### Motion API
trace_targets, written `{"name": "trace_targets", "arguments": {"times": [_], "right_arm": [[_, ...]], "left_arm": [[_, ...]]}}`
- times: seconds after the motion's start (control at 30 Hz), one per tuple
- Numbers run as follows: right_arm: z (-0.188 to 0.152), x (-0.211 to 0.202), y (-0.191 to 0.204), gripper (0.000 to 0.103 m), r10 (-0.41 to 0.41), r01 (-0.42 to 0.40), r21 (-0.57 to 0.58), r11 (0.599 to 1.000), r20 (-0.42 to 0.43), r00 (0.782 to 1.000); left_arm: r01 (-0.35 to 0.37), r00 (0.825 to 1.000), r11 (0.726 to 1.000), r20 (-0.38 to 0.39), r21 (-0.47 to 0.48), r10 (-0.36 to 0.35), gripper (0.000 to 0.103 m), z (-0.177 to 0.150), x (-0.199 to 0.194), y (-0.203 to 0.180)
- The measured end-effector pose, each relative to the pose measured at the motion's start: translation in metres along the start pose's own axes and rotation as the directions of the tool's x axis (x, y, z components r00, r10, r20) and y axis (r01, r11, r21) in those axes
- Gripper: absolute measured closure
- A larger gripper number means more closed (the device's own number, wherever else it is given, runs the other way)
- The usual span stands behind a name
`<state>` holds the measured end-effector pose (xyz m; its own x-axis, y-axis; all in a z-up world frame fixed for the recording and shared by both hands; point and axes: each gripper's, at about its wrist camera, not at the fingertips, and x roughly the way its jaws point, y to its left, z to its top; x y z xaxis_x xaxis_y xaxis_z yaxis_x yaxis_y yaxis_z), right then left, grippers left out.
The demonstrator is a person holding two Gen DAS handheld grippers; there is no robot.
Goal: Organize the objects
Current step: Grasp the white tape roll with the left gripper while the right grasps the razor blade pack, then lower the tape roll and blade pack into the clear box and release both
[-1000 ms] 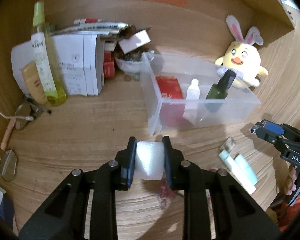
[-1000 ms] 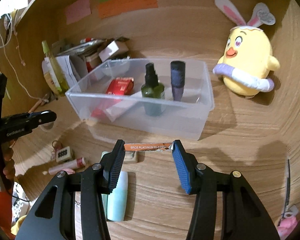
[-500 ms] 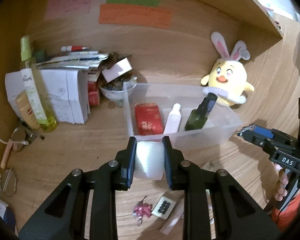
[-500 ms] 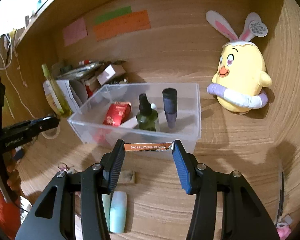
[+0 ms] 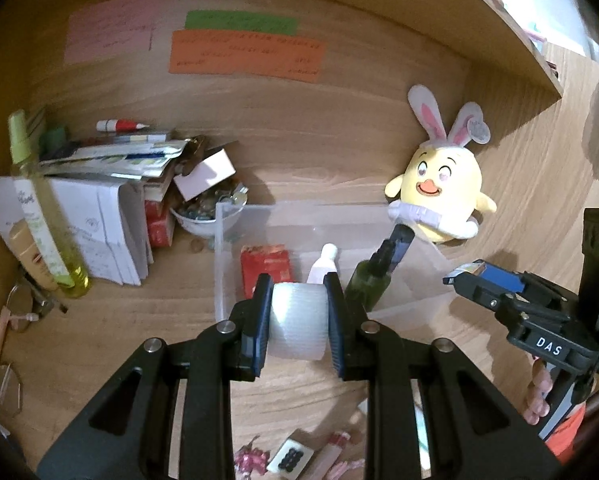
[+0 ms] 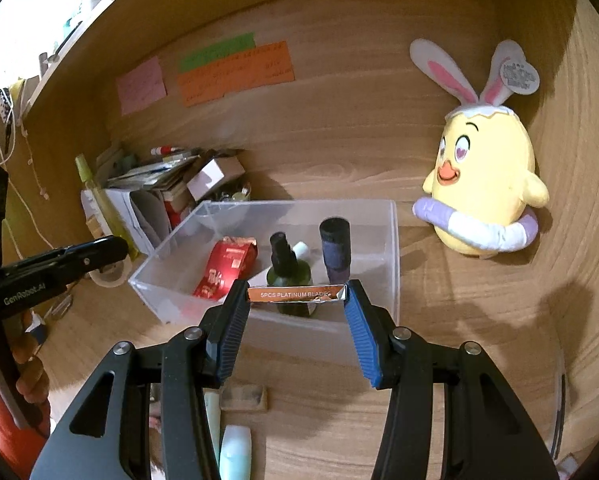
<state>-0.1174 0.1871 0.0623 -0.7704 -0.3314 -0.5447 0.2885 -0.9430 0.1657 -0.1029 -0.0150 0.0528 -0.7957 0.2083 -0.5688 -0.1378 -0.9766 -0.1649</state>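
Wooden counter (image 5: 139, 320) below, my left hand-held gripper (image 5: 299, 320) pinches a light, squashy white roll (image 5: 297, 326) by its ends while the right hand-held gripper (image 6: 295, 308) clamps a thin, stiff blade pack (image 6: 295, 294) edgewise, bin (image 6: 391, 264) at 12 o'clock.

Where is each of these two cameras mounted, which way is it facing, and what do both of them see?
Left wrist: on the left gripper, looking down along its fingers at the bin; its jaws clamp a white roll; the right gripper and fingers show at right.
Right wrist: on the right gripper, facing the bin; its jaws hold a blade pack; the left gripper shows at left.
Shared: bin, plush chick, green bottle, wall notes.
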Motion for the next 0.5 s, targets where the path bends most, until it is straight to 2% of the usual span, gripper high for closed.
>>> {"name": "trace_targets", "arguments": {"times": [0.27,0.5], "right_arm": [[0.017,0.01,-0.003,0.058,-0.018,0.018,-0.011,1.0,0.016,1.0],[0.012,0.034,-0.007,0.058,-0.033,0.033,-0.001,0.999,-0.033,0.999]], "left_arm": [[-0.01,1.0,1.0,-0.008,-0.003,0.01,0.078,0.016,0.02,-0.002],[-0.021,0.998,0.999,-0.056,-0.039,0.018,0.078,0.019,0.048,0.008]]}}
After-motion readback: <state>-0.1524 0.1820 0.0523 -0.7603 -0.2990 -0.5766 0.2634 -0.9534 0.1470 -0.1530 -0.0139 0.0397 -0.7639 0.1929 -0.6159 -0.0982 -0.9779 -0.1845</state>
